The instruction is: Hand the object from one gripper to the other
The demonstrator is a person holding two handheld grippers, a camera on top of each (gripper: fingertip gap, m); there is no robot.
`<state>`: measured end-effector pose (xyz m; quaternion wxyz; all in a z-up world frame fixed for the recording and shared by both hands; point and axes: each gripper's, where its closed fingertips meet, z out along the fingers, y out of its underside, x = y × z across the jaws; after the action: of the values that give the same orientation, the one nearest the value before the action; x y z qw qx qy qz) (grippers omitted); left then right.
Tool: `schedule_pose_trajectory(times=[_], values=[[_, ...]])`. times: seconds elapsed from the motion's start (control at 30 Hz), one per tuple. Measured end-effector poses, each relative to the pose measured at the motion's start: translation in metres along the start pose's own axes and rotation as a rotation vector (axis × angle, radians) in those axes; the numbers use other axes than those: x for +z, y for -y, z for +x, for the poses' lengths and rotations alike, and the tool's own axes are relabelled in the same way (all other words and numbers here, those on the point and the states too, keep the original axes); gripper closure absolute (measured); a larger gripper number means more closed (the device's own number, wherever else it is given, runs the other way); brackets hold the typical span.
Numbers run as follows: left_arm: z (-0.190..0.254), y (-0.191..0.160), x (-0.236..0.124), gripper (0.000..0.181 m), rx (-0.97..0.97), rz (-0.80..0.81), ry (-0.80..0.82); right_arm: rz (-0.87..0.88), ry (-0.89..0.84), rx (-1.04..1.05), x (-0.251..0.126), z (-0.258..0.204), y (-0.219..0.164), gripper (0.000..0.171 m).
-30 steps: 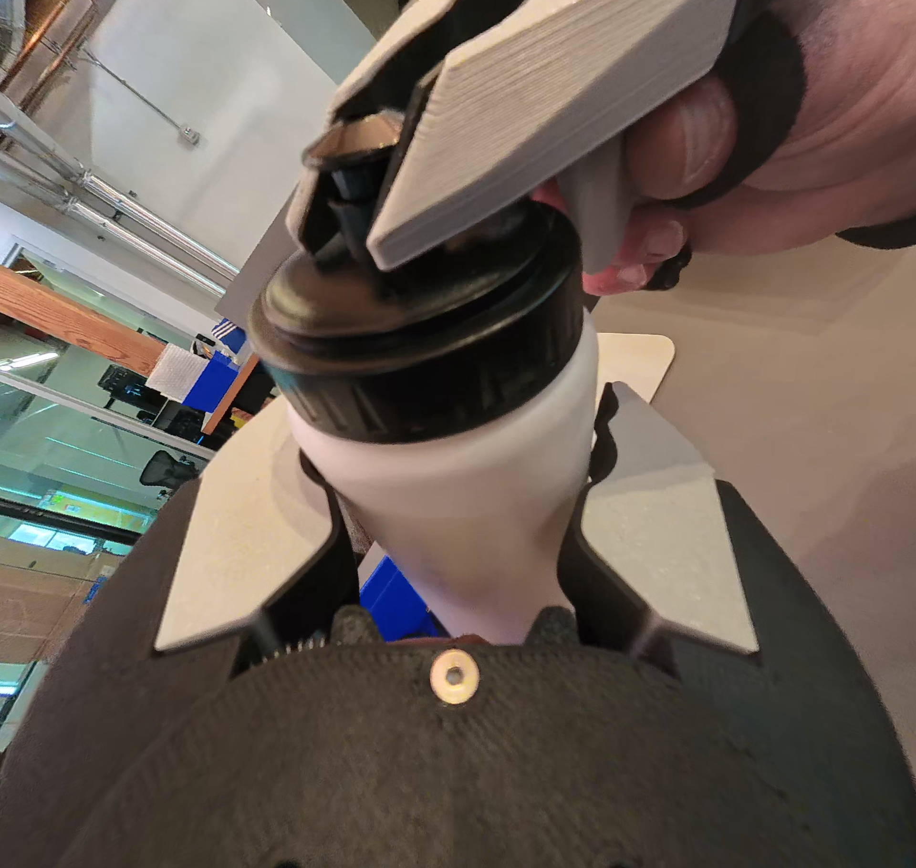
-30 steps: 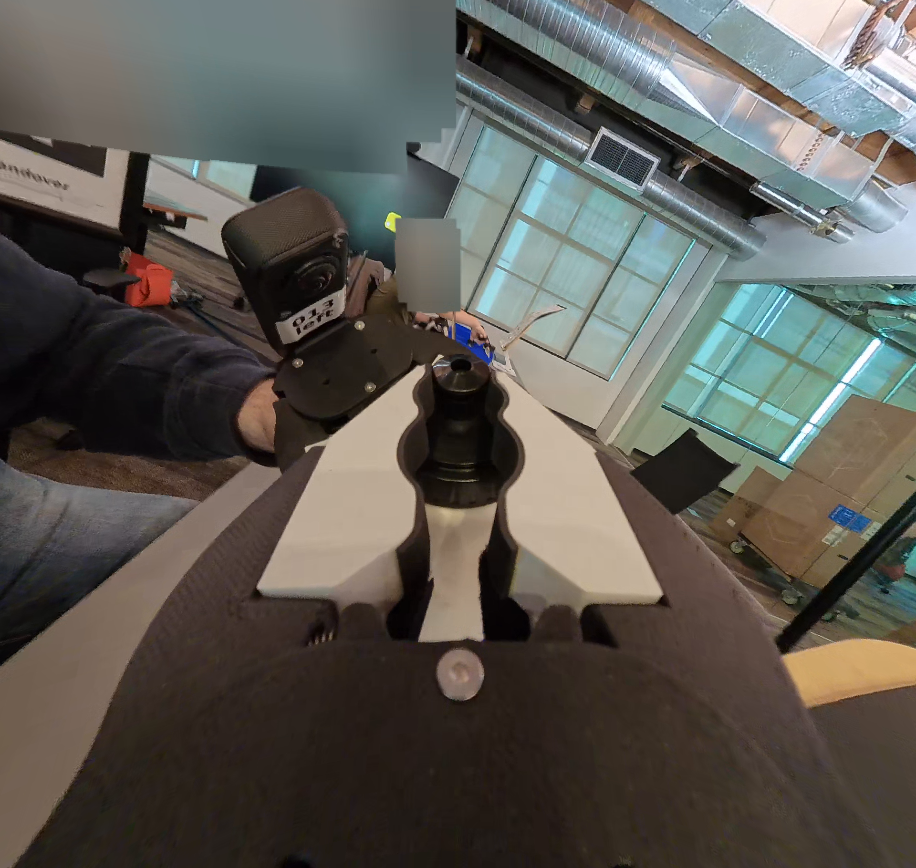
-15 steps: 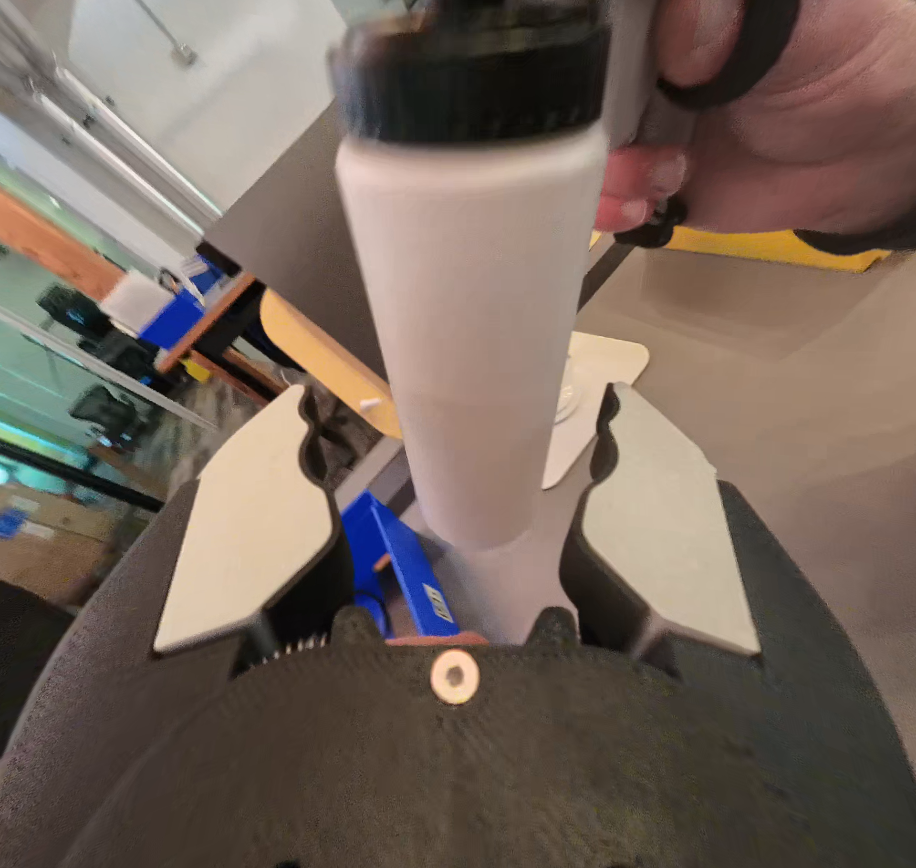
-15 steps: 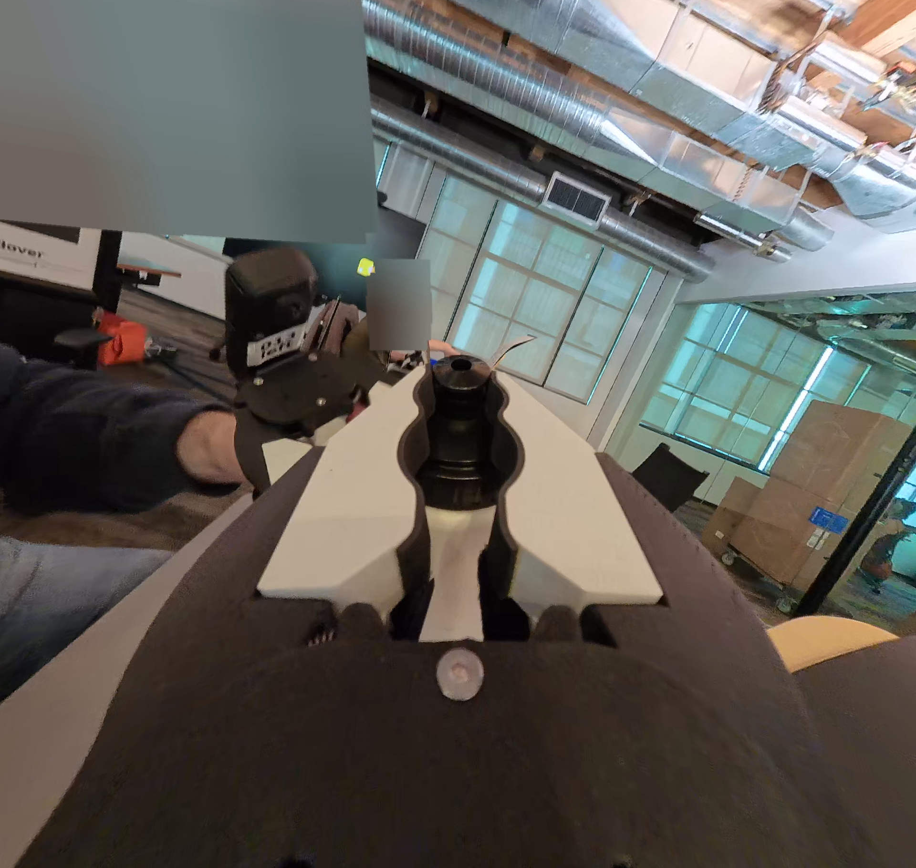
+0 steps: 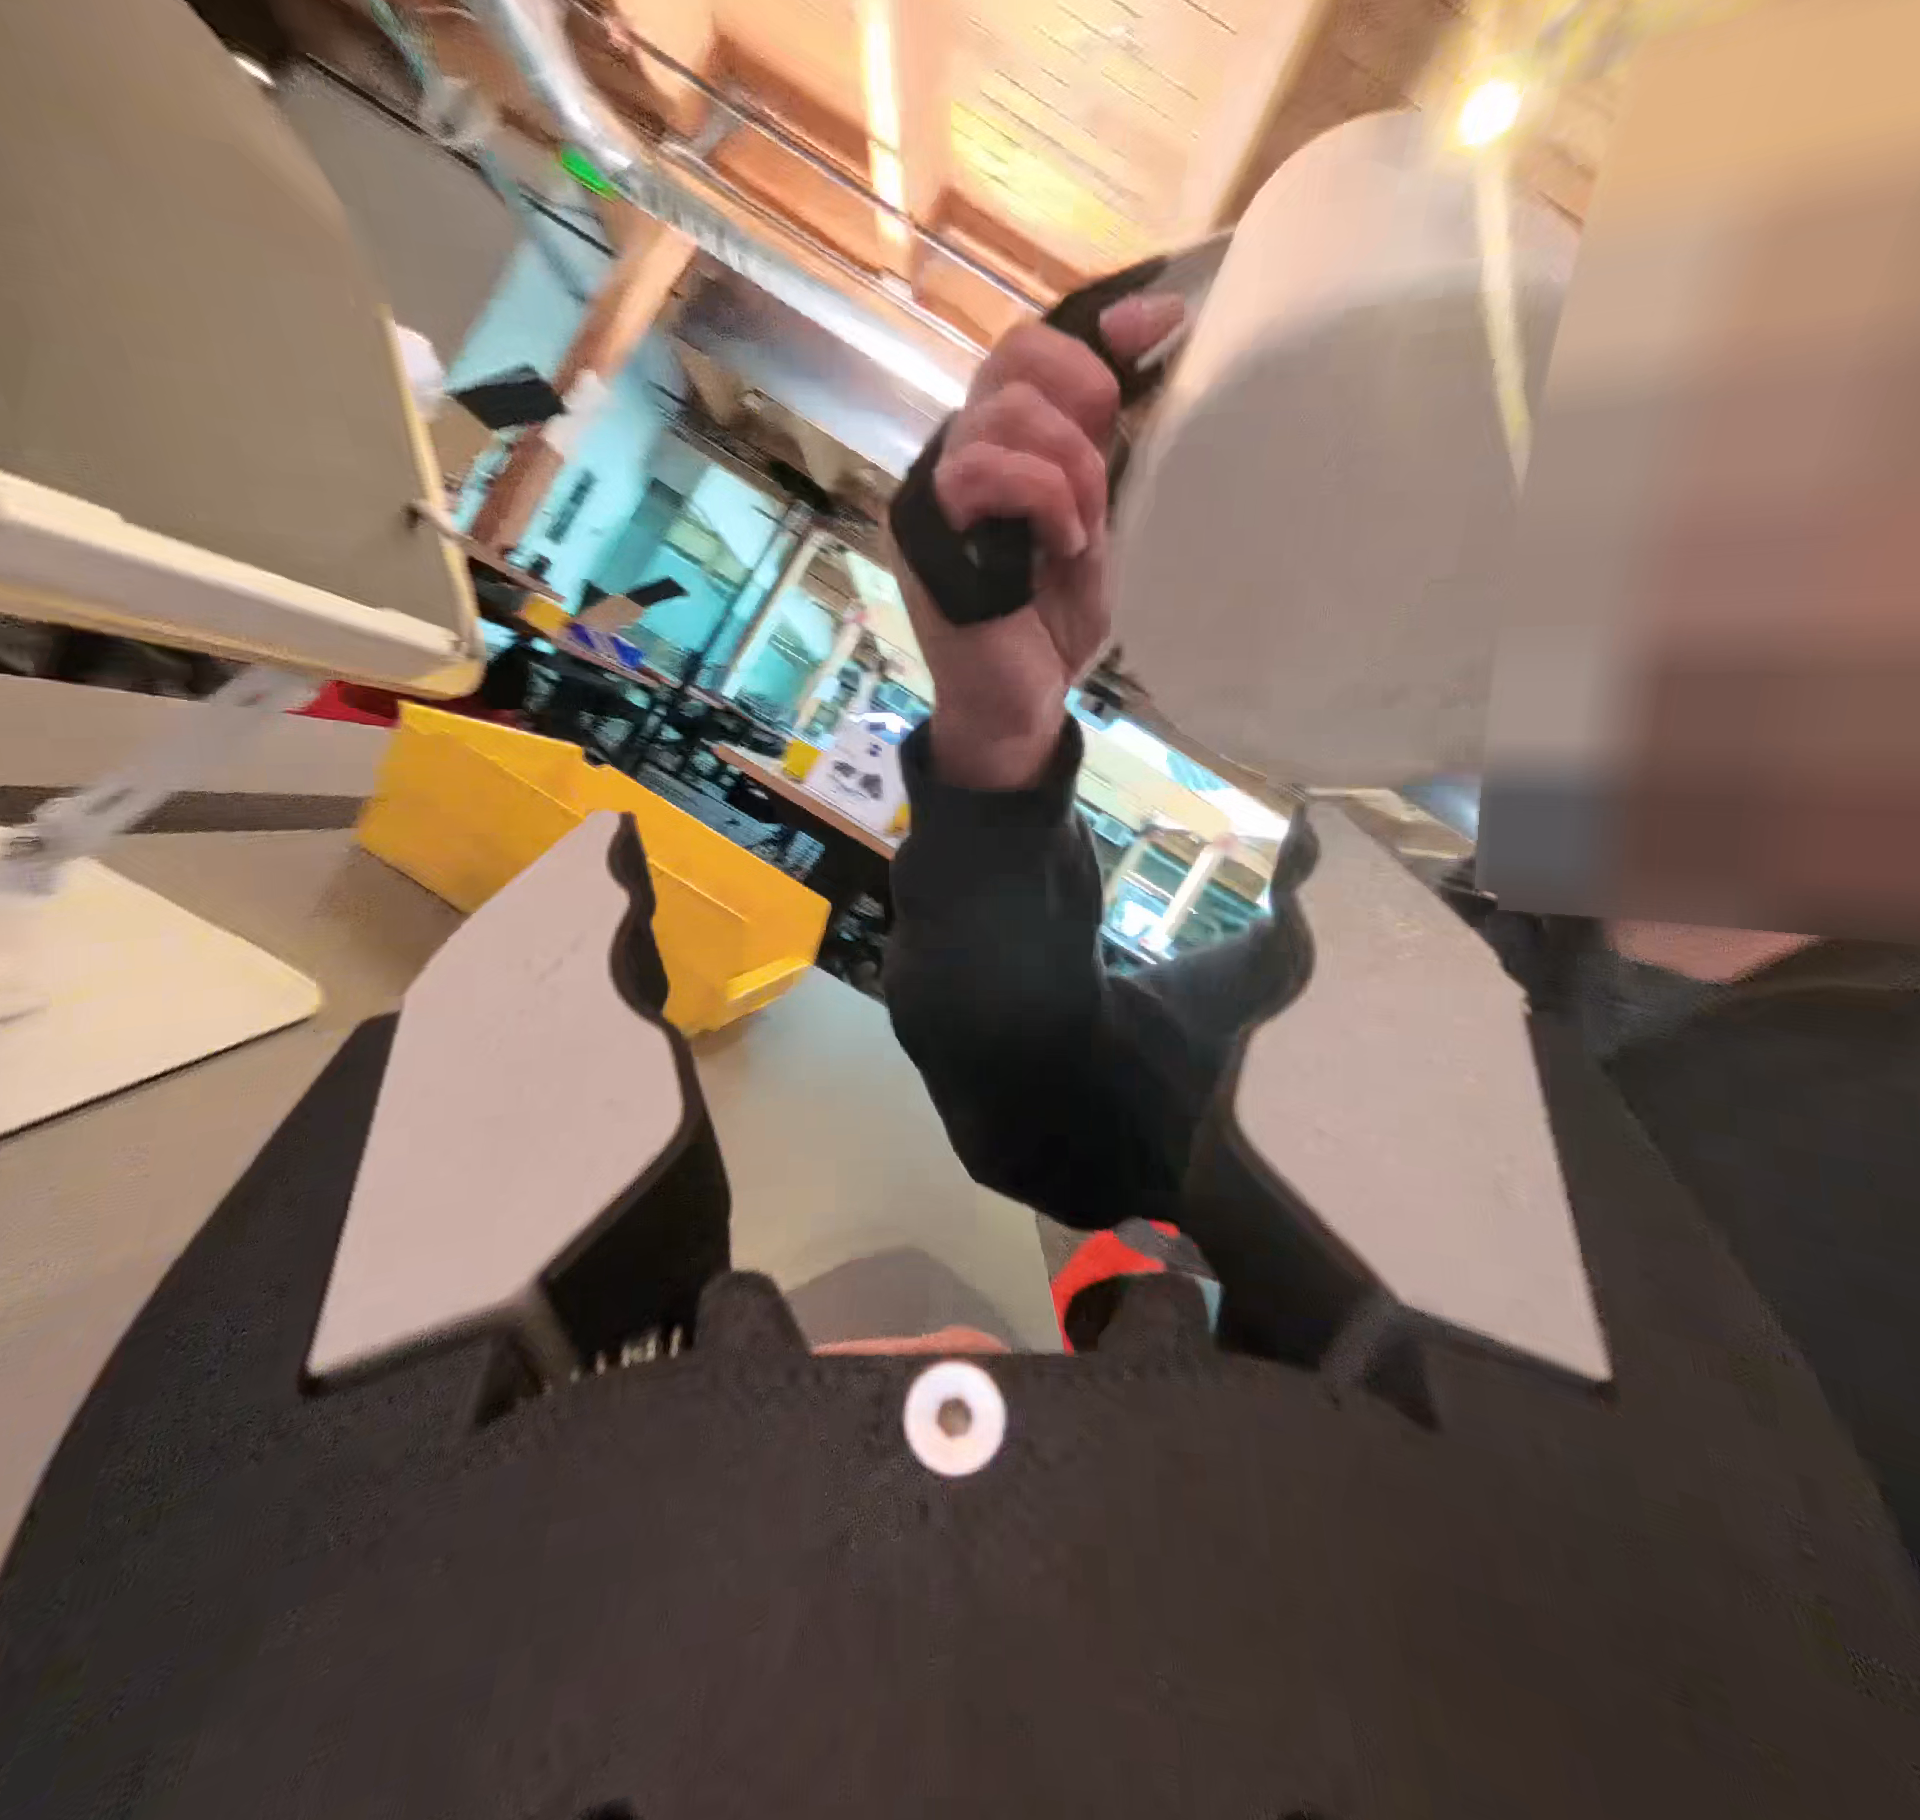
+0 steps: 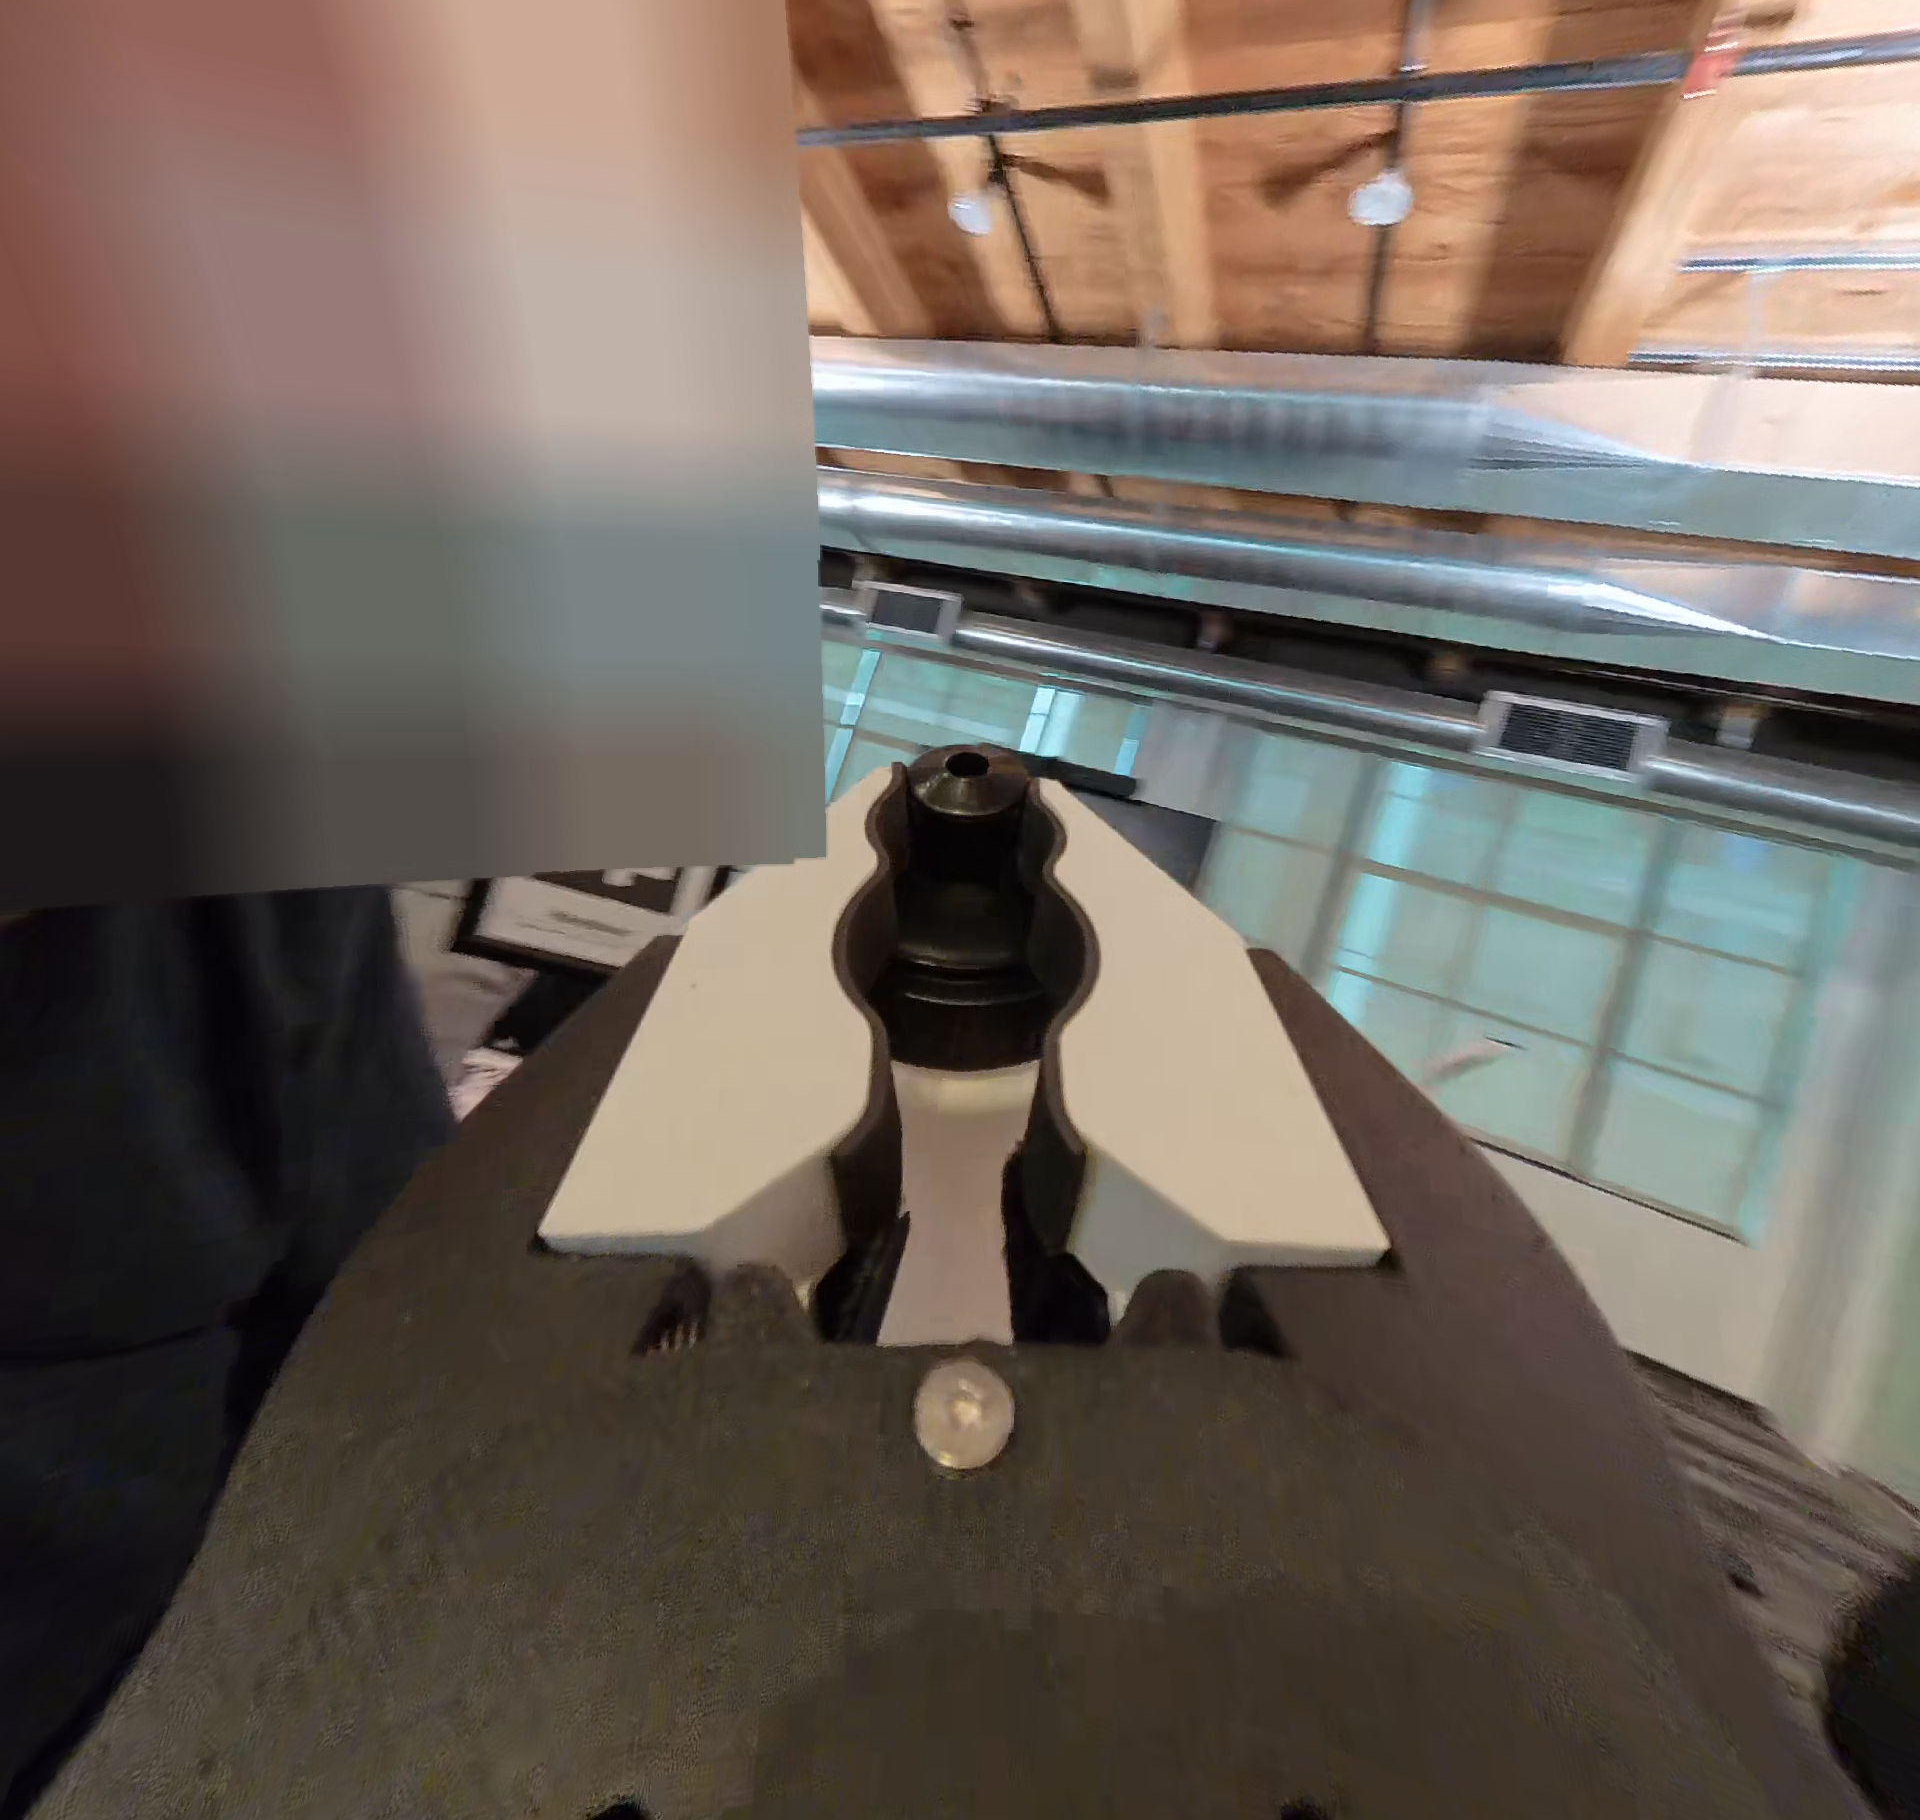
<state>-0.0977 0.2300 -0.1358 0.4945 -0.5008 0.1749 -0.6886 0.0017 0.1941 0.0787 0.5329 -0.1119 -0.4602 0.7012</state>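
Wooden ceiling beams and silver ducts fill the background of the right wrist view, above a row of large windows. Right gripper: its two white fingers are pressed in on the bottle, pinching the black spout cap in the scalloped notches between them. The cap is stepped, narrowing to a nozzle with a small round hole at its tip, which reaches the fingertips. Below the cap a strip of the bottle's white body runs back between the fingers toward the gripper's black housing.

Left wrist view, motion-blurred: the left gripper has its fingers spread wide, with nothing between them. It looks across a grey tabletop bearing a yellow bin and a pale mat. Beyond the fingertips, a hand in a dark sleeve grips a black handle. Beside that hand, at upper right, the bottle's smooth white body appears as a broad rounded form, raised well above the table and apart from the left gripper's fingers.
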Motion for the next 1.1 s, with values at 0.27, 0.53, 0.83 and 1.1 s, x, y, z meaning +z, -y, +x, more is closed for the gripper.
schedule_pose_trajectory(times=[0.27, 0.53, 0.83, 1.1], values=[[0.027, -0.014, 0.005, 0.058, -0.026, -0.305, -0.242, -0.082, 0.375, 0.083, -0.009, -0.040, -0.005, 0.154], [0.030, -0.006, 0.003, 0.061, -0.014, -0.416, -0.314, -0.154, 0.513, 0.112, -0.010, -0.062, -0.015, 0.154], [0.063, -0.062, 0.033, 0.062, 0.200, -0.788, -0.379, -0.350, 0.459, 0.288, -0.001, -0.035, -0.087, 0.154], [0.049, -0.082, 0.033, 0.086, 0.329, -0.926, -0.295, -0.437, 0.381, 0.280, -0.002, -0.026, -0.105, 0.153]])
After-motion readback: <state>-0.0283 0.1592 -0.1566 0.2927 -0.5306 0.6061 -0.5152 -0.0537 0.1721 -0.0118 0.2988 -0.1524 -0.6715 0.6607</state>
